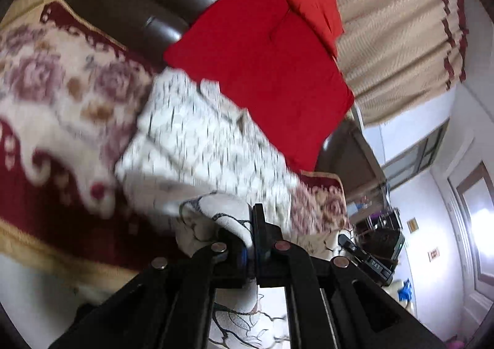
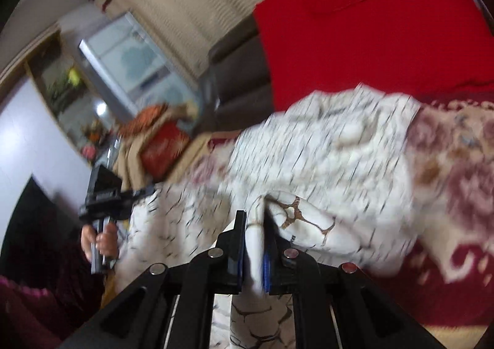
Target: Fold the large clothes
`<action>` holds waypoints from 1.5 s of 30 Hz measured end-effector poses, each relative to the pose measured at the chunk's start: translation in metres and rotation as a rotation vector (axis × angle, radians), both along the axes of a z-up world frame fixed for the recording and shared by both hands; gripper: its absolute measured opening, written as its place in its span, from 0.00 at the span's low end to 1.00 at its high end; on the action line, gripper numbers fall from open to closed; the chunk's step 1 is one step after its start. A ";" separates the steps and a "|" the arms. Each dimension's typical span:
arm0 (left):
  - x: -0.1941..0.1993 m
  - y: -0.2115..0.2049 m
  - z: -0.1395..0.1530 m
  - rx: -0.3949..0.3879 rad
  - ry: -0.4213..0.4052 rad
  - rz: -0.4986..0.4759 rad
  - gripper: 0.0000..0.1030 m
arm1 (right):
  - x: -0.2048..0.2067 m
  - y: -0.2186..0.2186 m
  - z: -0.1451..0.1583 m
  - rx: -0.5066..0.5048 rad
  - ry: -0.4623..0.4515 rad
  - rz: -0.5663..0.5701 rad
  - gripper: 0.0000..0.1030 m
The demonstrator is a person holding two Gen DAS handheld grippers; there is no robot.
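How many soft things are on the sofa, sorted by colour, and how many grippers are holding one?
Red cushions: 2
White patterned garment: 1
Floral sofa cover: 1
Grippers clamped on the garment: 2, the left gripper and the right gripper
Total: 6

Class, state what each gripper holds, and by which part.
Both the left gripper and right gripper are shut on bunched edge folds of the white patterned garment.
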State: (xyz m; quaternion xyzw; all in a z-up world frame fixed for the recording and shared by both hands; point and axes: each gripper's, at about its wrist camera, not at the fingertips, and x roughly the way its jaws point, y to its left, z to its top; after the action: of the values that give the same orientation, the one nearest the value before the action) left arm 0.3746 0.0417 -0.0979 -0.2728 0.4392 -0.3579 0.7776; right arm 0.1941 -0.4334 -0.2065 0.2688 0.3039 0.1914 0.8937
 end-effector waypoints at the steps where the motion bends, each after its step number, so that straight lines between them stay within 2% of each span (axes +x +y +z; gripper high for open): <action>1: 0.017 0.002 0.006 -0.017 0.010 0.017 0.03 | 0.008 -0.009 0.006 0.009 -0.006 -0.024 0.09; 4: 0.062 0.006 0.010 -0.029 0.033 0.079 0.03 | 0.042 -0.041 0.015 0.037 -0.003 -0.102 0.09; 8: 0.134 0.006 0.005 -0.018 0.078 0.181 0.03 | 0.096 -0.099 0.003 0.090 0.046 -0.258 0.09; 12: 0.205 -0.006 -0.042 -0.024 0.160 0.255 0.04 | 0.145 -0.160 -0.051 0.198 0.171 -0.454 0.08; 13: 0.214 -0.011 -0.054 -0.019 0.177 0.254 0.06 | 0.154 -0.175 -0.073 0.265 0.201 -0.493 0.08; 15: 0.228 -0.020 -0.079 0.015 0.205 0.285 0.06 | 0.170 -0.186 -0.105 0.387 0.259 -0.506 0.09; 16: 0.230 -0.022 -0.091 0.000 0.214 0.310 0.06 | 0.174 -0.187 -0.113 0.422 0.269 -0.508 0.10; 18: 0.227 -0.018 -0.104 -0.080 0.228 0.358 0.15 | 0.176 -0.187 -0.123 0.476 0.245 -0.515 0.12; 20: 0.216 -0.008 -0.112 -0.194 0.217 0.397 0.19 | 0.172 -0.188 -0.126 0.512 0.212 -0.515 0.13; 23: 0.189 0.010 -0.109 -0.240 0.150 0.492 0.41 | 0.163 -0.188 -0.124 0.546 0.170 -0.518 0.17; 24: 0.176 0.016 -0.105 -0.236 0.106 0.537 0.53 | 0.158 -0.188 -0.122 0.551 0.149 -0.525 0.18; 25: 0.165 0.019 -0.101 -0.222 0.071 0.573 0.61 | 0.151 -0.191 -0.121 0.559 0.133 -0.528 0.22; 27: 0.139 0.026 -0.096 -0.198 0.011 0.641 0.61 | 0.132 -0.197 -0.118 0.579 0.088 -0.596 0.51; 28: 0.129 0.026 -0.096 -0.208 -0.006 0.659 0.61 | 0.127 -0.200 -0.119 0.594 0.074 -0.631 0.80; 29: 0.119 0.023 -0.097 -0.213 -0.012 0.657 0.61 | 0.111 -0.202 -0.118 0.611 0.041 -0.711 0.83; 30: 0.112 0.017 -0.097 -0.208 -0.013 0.644 0.61 | 0.103 -0.203 -0.117 0.602 0.014 -0.744 0.83; 33: 0.096 -0.018 -0.095 -0.140 -0.027 0.567 0.61 | 0.103 -0.189 -0.102 0.507 0.016 -0.680 0.81; 35: 0.092 -0.051 -0.087 -0.024 -0.068 0.490 0.62 | 0.109 -0.164 -0.087 0.397 0.006 -0.612 0.80; 36: 0.091 -0.064 -0.083 0.036 -0.090 0.462 0.64 | 0.117 -0.145 -0.079 0.315 0.014 -0.561 0.80; 37: 0.088 -0.080 -0.078 0.119 -0.132 0.433 0.69 | 0.121 -0.135 -0.077 0.278 0.018 -0.534 0.79; 40: 0.083 -0.104 -0.070 0.286 -0.228 0.404 0.75 | 0.135 -0.094 -0.066 0.104 0.030 -0.471 0.79; 43: 0.093 -0.106 -0.078 0.425 -0.221 0.419 0.75 | 0.148 -0.069 -0.062 -0.031 0.019 -0.428 0.79; 45: 0.105 -0.098 -0.091 0.461 -0.166 0.438 0.75 | 0.164 -0.062 -0.078 -0.085 0.113 -0.406 0.79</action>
State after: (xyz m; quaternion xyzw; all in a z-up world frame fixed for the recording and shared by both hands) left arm 0.4797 -0.0564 -0.1888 -0.1475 0.3745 -0.0943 0.9105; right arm 0.3582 -0.4949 -0.2841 0.2967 0.3012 -0.0209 0.9060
